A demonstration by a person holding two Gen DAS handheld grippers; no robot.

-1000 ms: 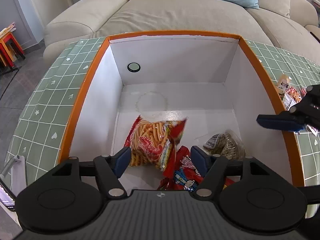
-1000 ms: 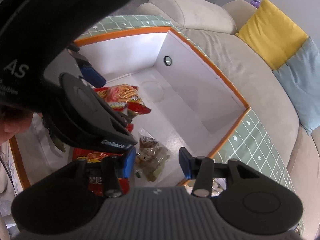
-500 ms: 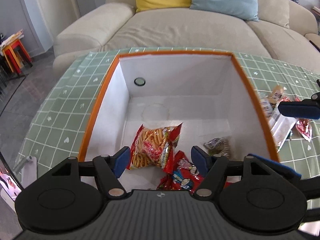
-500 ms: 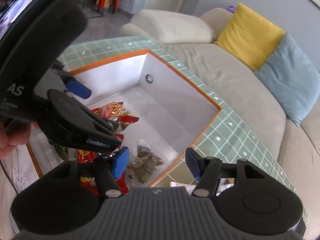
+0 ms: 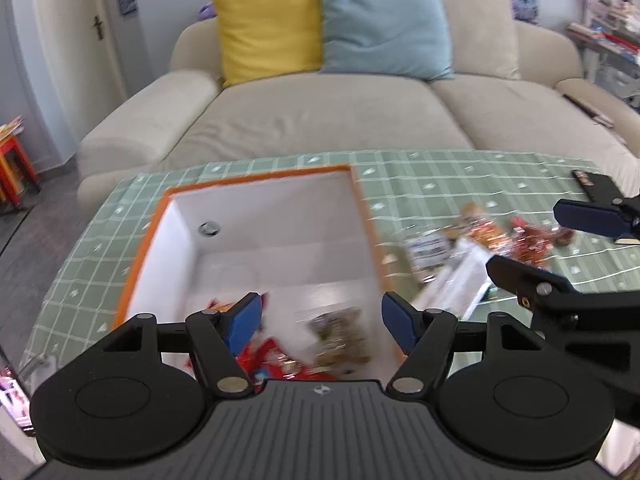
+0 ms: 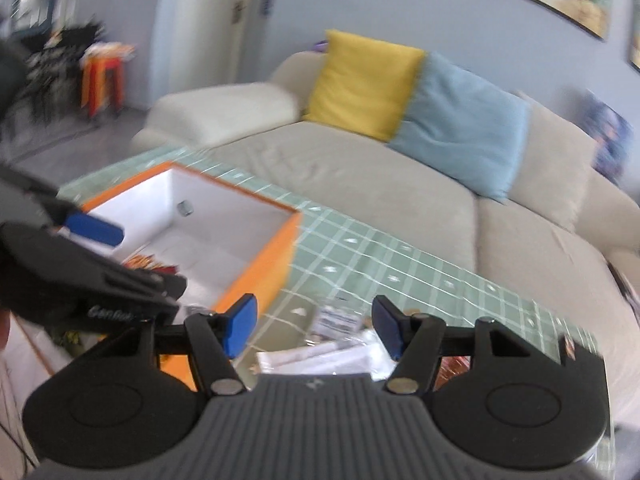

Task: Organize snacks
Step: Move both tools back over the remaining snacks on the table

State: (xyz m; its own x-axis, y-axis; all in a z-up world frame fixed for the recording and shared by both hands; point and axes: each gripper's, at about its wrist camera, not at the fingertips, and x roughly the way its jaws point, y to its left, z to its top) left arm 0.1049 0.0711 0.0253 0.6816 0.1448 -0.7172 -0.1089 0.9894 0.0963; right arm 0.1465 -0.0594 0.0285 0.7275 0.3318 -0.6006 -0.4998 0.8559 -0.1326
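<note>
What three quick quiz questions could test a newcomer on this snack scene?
1. True or false: the left gripper holds a packet.
2. Where do the loose snacks lie: (a) on the sofa, (b) on the green tablecloth, (c) on the floor?
3. What colour is the rim of the box?

Key: 1 false, its jaws are open and empty. 2 b, beside the box. 3 orange.

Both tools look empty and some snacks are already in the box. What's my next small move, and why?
Probably lower the right tool onto the loose packets just below it on the green tablecloth. Its jaws are open and empty, and those snacks lie outside the orange-rimmed box. The left tool, also open, hangs over the box.
</note>
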